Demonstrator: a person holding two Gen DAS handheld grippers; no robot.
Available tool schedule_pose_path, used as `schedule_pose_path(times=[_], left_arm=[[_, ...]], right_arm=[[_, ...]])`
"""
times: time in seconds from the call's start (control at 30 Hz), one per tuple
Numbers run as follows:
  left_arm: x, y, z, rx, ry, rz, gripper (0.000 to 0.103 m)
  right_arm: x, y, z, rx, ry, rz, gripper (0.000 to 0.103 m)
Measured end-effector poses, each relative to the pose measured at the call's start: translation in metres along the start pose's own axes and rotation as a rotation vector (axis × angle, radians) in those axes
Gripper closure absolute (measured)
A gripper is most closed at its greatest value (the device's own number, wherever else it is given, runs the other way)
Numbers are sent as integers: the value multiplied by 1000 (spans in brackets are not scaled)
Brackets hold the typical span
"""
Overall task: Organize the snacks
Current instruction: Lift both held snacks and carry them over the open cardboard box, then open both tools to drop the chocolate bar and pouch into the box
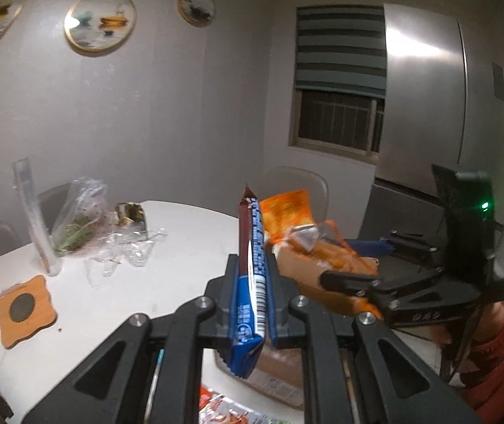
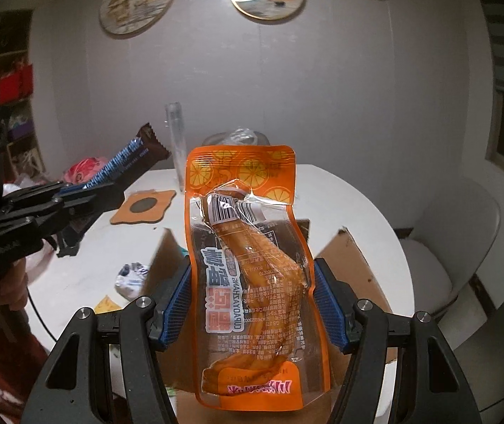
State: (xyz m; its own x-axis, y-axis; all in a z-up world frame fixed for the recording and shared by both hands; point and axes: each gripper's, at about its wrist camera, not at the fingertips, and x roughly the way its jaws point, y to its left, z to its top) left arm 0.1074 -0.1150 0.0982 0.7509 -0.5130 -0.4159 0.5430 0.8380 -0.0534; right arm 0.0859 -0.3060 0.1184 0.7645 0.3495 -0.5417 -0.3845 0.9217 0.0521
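My left gripper (image 1: pixel 252 268) is shut on a blue and brown snack bar (image 1: pixel 250 275), held upright above the white table (image 1: pixel 167 275). It also shows at the left of the right wrist view (image 2: pixel 124 166). My right gripper (image 2: pixel 252 282) is shut on an orange pouch with a chicken foot inside (image 2: pixel 248 268), held over an open cardboard box (image 2: pixel 354 251). The pouch (image 1: pixel 287 212) and the right gripper (image 1: pixel 351 279) show in the left wrist view, above the box (image 1: pixel 287 364).
On the table lie an orange wooden coaster (image 1: pixel 25 311), crumpled clear bags (image 1: pixel 86 222), a clear tube (image 1: pixel 34 222) and small wrappers (image 2: pixel 132 275). A red snack pack (image 1: pixel 223 410) lies near the front edge. Chairs (image 2: pixel 443 247) and a steel fridge (image 1: pixel 425 99) stand nearby.
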Motion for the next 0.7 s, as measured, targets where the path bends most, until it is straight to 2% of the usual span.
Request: schedule_pose_path(times=[0.37,0.7], left_arm=[[62,-29,7,47,136,-99,92],[101,-37,-1,74,255,-83,92]], right_arm=[[45,-27,-16,44,53,46,41],[71,-26,-18,33,107,43,40]])
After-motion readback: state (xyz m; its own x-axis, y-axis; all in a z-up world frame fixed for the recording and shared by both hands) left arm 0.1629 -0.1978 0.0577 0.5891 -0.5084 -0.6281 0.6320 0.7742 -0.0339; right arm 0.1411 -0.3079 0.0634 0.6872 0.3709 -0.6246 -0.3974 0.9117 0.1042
